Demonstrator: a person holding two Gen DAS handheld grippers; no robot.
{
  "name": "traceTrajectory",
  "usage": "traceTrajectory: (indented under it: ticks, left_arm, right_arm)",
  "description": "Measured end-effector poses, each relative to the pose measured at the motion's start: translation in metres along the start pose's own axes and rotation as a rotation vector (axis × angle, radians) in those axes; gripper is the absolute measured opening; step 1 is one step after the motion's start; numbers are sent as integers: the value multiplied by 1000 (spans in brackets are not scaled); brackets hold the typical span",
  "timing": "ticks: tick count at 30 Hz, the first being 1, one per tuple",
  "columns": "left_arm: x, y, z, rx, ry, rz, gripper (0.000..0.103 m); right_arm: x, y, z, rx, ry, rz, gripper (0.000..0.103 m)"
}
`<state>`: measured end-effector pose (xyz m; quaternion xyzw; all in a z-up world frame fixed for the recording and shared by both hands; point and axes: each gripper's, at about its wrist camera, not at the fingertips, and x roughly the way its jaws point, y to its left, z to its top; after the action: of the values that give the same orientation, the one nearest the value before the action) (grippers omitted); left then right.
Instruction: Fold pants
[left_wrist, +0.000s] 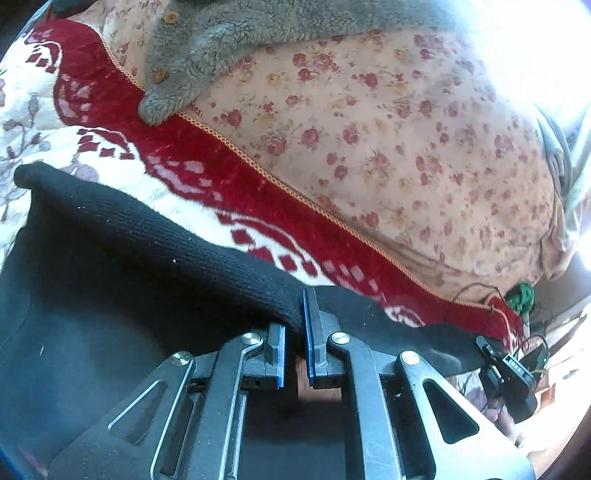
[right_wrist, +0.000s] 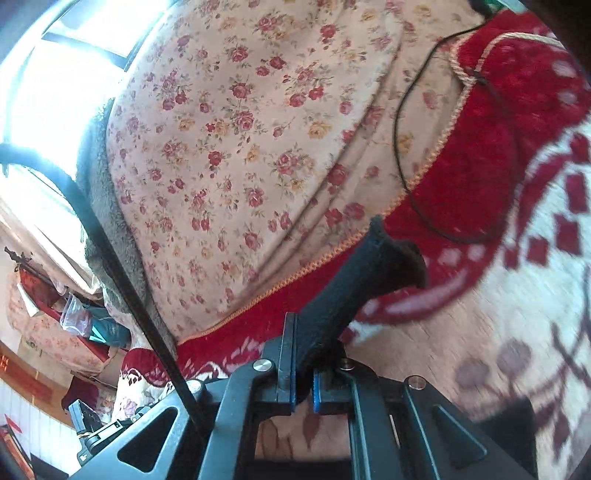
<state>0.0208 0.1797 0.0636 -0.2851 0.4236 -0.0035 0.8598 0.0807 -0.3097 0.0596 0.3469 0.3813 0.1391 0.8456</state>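
Left wrist view: your left gripper is clenched on the ribbed band of the black knit pants, which lie over the near edge of the red-and-white blanket, the band running taut up to the left toward a rounded corner. Keep that tension even as you carry the fold, and lift only enough to clear the pile so the cloth does not drag and bunch. The tool points slightly upward across the blanket toward the floral quilt, where a grey fleece garment lies at the far edge. Right wrist view: your right gripper is clamped on another bunched part of the pants, a black tongue standing up out of the pads above the blanket's red border. This tool is tilted, aimed along the orange-stitched hem; match its height to the left before laying the cloth down.
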Motion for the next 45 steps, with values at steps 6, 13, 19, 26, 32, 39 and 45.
traceTrajectory:
  ticks: [6, 13, 19, 26, 32, 39, 45]
  left_arm:
    - [-32, -7, -33, 47, -24, 3, 7]
    - [-60, -14, -85, 156, -58, 30, 7]
    - [-37, 3, -128, 177, 23, 98, 7]
    - [-39, 8, -129, 152, 7, 74, 7]
    - [-43, 9, -129, 149, 2, 58, 7]
    - [-54, 24, -127, 97, 38, 27, 12]
    - [-103, 53, -123, 81, -35, 83, 21]
  right_arm:
    - [-34, -7, -26, 34, -7, 17, 5]
    - [-84, -18, -63, -6, -31, 7, 5]
    - [-76, -61, -94, 68, 33, -85, 8]
    - [-92, -64, -92, 57, 1, -101, 5]
    - [-108, -53, -99, 8, -26, -144, 5]
    - [-118, -59, -100, 67, -31, -222, 26]
    - [-145, -14, -110, -48, -54, -192, 26]
